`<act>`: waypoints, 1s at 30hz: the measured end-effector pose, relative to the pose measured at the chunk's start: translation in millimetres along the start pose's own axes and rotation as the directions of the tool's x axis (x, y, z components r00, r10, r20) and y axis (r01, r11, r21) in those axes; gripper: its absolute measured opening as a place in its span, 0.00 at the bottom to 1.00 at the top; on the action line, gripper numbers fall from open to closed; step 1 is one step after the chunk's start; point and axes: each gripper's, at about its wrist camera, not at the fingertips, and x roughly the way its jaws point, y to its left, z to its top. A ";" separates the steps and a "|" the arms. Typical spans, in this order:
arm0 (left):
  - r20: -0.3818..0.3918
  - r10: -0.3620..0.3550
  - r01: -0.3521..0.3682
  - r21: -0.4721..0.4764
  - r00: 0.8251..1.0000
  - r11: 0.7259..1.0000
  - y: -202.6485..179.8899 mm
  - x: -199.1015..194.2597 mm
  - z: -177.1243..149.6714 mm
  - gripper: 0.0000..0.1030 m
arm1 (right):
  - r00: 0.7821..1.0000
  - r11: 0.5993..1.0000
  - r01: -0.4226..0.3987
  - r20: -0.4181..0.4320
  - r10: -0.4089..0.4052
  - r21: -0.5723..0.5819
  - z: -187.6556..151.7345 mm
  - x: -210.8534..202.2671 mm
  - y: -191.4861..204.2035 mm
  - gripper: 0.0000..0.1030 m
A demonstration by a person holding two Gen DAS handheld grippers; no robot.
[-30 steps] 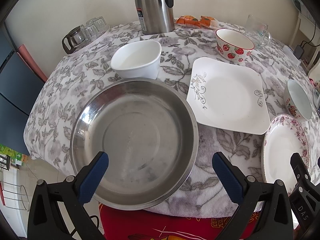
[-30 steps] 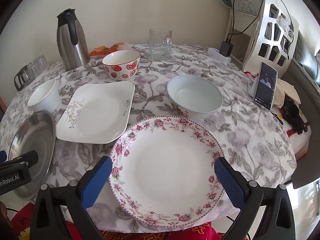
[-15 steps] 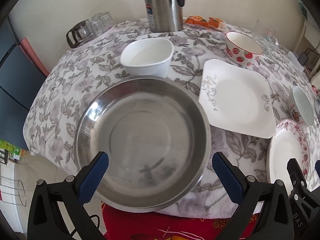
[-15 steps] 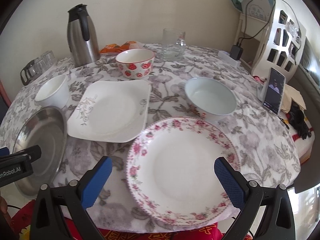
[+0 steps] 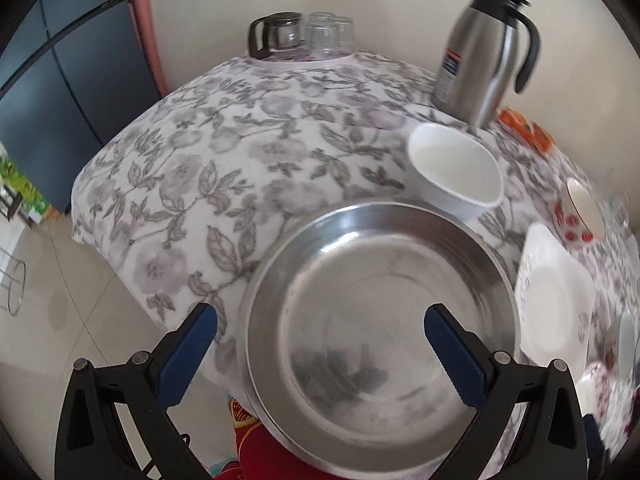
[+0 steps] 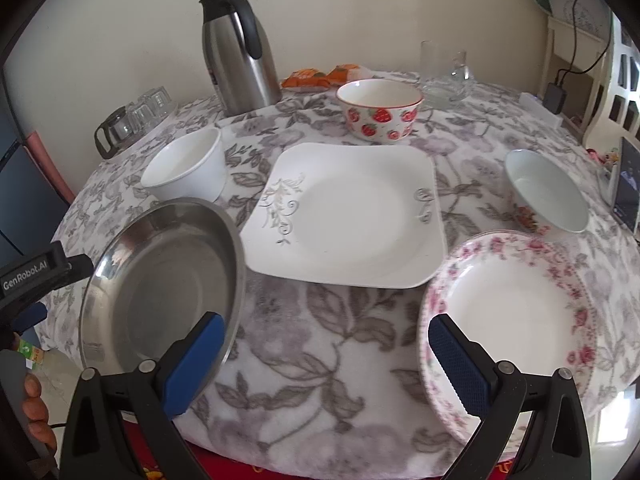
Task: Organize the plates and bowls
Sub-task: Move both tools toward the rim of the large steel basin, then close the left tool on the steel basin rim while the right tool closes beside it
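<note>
A large steel pan (image 5: 380, 320) lies at the table's near left edge; it also shows in the right wrist view (image 6: 164, 280). My left gripper (image 5: 320, 344) is open, its jaws straddling the pan's left rim without touching. A white bowl (image 6: 188, 168) stands behind the pan. A square white plate (image 6: 352, 212) lies mid-table. A strawberry bowl (image 6: 380, 108) stands behind it. A pale bowl (image 6: 548, 192) and a pink floral plate (image 6: 516, 320) lie at the right. My right gripper (image 6: 324, 360) is open over bare cloth between the pan and the floral plate.
A steel thermos jug (image 6: 240, 48) stands at the back. Glass cups and a glass pot (image 6: 132, 120) sit at the back left. A glass mug (image 6: 444, 72) and orange packets (image 6: 320, 76) are at the back. A phone (image 6: 626, 184) stands at the right edge.
Both grippers have swung to the left. The left one now faces the table's left edge with the pan to its right. The right one has moved off the floral plate.
</note>
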 end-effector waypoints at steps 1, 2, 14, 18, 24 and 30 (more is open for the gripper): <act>0.003 -0.002 0.002 -0.017 1.000 1.000 4.8 2.7 2.4 1.00 | 1.000 1.000 -0.013 -0.009 0.013 0.004 0.4 3.2 2.5 1.00; 0.007 -0.002 0.002 -0.040 1.000 0.999 10.4 5.5 4.9 1.00 | 0.999 1.000 -0.028 -0.018 0.028 0.010 0.7 6.9 5.3 1.00; -0.063 -0.091 0.081 -0.153 0.994 0.985 42.3 44.5 15.0 1.00 | 0.990 0.995 -0.091 -0.103 0.095 0.041 -0.8 40.2 27.3 1.00; -0.123 -0.123 0.100 -0.178 0.985 0.979 46.0 58.7 11.4 1.00 | 0.988 0.994 -0.101 -0.111 0.106 0.048 -0.4 44.7 29.4 0.99; -0.166 -0.120 0.083 -0.217 0.979 0.973 54.4 70.6 7.3 0.99 | 0.981 0.989 -0.133 -0.136 0.140 0.061 -0.4 51.2 29.2 0.72; -0.172 -0.167 0.130 -0.204 0.971 0.970 50.6 73.9 6.9 0.76 | 0.972 0.984 -0.159 -0.162 0.170 0.078 -0.7 59.0 27.4 0.38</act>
